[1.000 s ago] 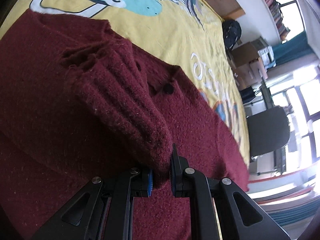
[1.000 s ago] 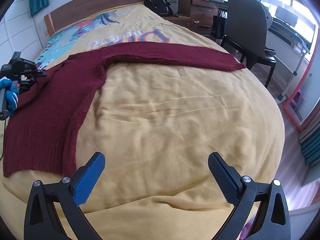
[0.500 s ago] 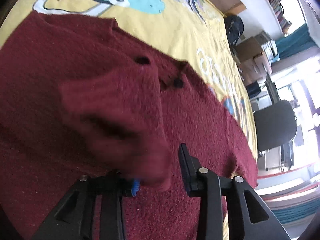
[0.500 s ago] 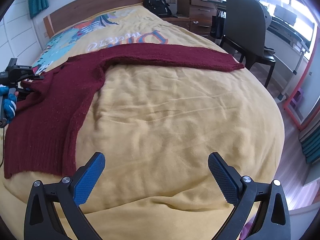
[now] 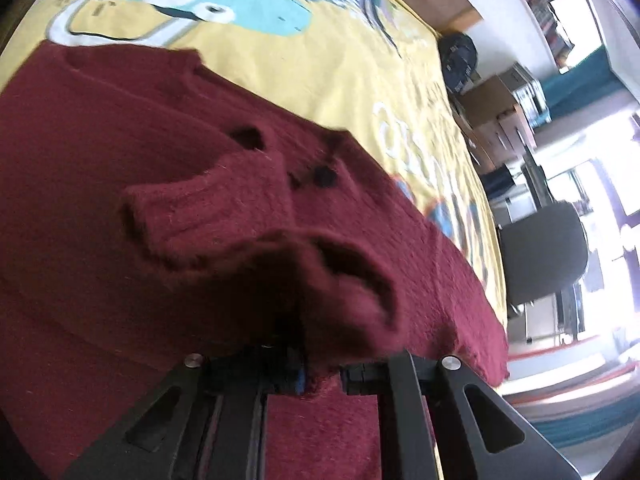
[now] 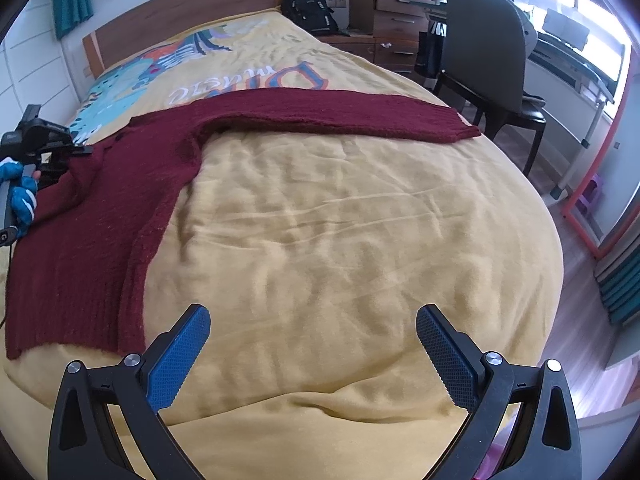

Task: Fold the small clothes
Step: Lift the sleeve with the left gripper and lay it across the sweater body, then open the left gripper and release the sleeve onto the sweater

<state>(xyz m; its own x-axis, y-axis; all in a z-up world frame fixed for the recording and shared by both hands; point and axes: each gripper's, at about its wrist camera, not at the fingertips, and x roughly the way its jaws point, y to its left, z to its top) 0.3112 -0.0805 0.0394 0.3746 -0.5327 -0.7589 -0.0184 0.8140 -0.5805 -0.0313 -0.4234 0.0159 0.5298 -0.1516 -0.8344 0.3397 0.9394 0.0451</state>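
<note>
In the left wrist view the left tongs (image 5: 316,368) sit at the bottom centre, their jaws clamped tight on a bunched fold of the dark red cardigan (image 5: 100,168), which fills the left and middle of the frame. A ribbed cuff (image 5: 208,208) lies folded over the knit just above the tongs, and a dark button (image 5: 324,176) shows right of it. The yellow bedspread (image 5: 320,64) runs across the top, printed with a blue cartoon figure (image 5: 240,12) in the upper left; white lettering on its right side is too blurred to read. A dark chair (image 5: 544,252) stands at the right edge. In the right wrist view the right tongs (image 6: 312,336) are at the bottom, jaws wide apart with nothing between them, above bare yellow bedspread (image 6: 340,220). The cardigan (image 6: 92,216) lies flat at the left, one sleeve (image 6: 340,112) stretched toward the upper right. Upside-down writing (image 6: 248,80) on the spread above it cannot be read with certainty. The left tongs (image 6: 78,150) show at the left edge, held by a blue-gloved hand (image 6: 22,196). A black backpack (image 6: 310,10) rests beyond the bed, top centre; its small label is illegible.
</note>
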